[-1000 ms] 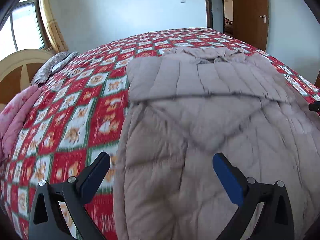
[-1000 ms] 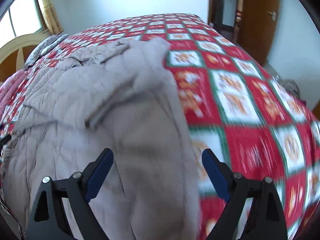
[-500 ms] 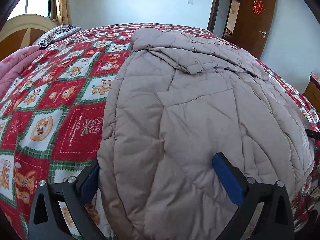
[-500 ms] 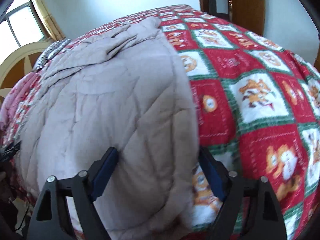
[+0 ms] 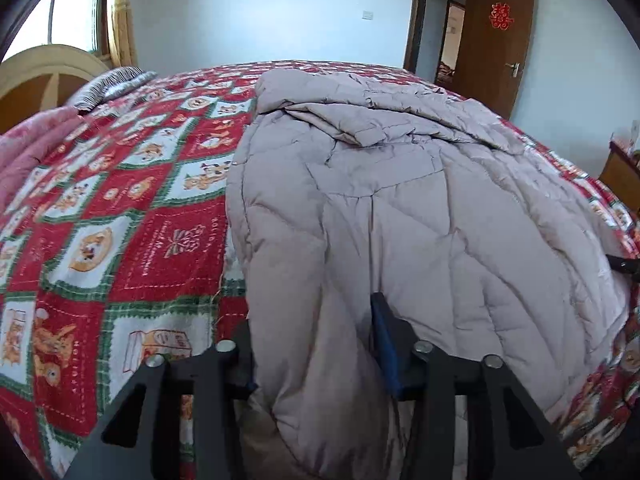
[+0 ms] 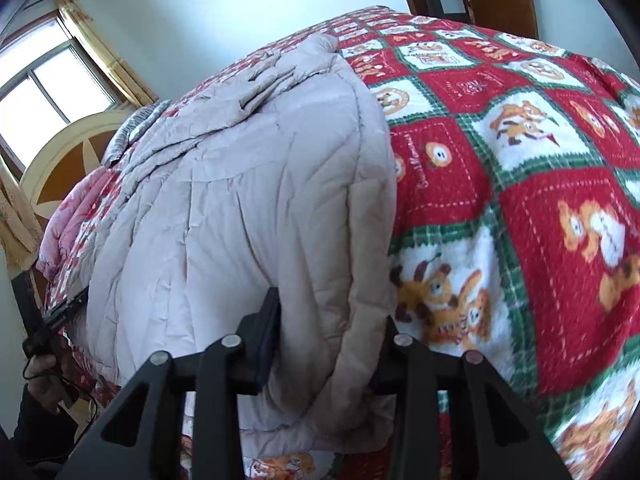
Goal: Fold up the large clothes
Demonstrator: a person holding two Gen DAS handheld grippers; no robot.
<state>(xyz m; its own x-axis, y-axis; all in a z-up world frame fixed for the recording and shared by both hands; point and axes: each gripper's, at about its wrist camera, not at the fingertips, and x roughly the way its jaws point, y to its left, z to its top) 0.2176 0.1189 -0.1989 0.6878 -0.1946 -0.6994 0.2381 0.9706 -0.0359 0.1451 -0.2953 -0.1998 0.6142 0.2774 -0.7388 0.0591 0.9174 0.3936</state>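
Both the left gripper [image 5: 312,344] and right gripper [image 6: 328,336], fingers just closing, clamp the coat's [image 5: 400,208] six-o'clock hem on the bed [image 5: 132,208].

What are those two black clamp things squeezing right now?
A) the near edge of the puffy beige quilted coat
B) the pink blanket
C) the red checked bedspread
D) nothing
A: both the left tool and the right tool have the puffy beige quilted coat bunched between their blue pads.
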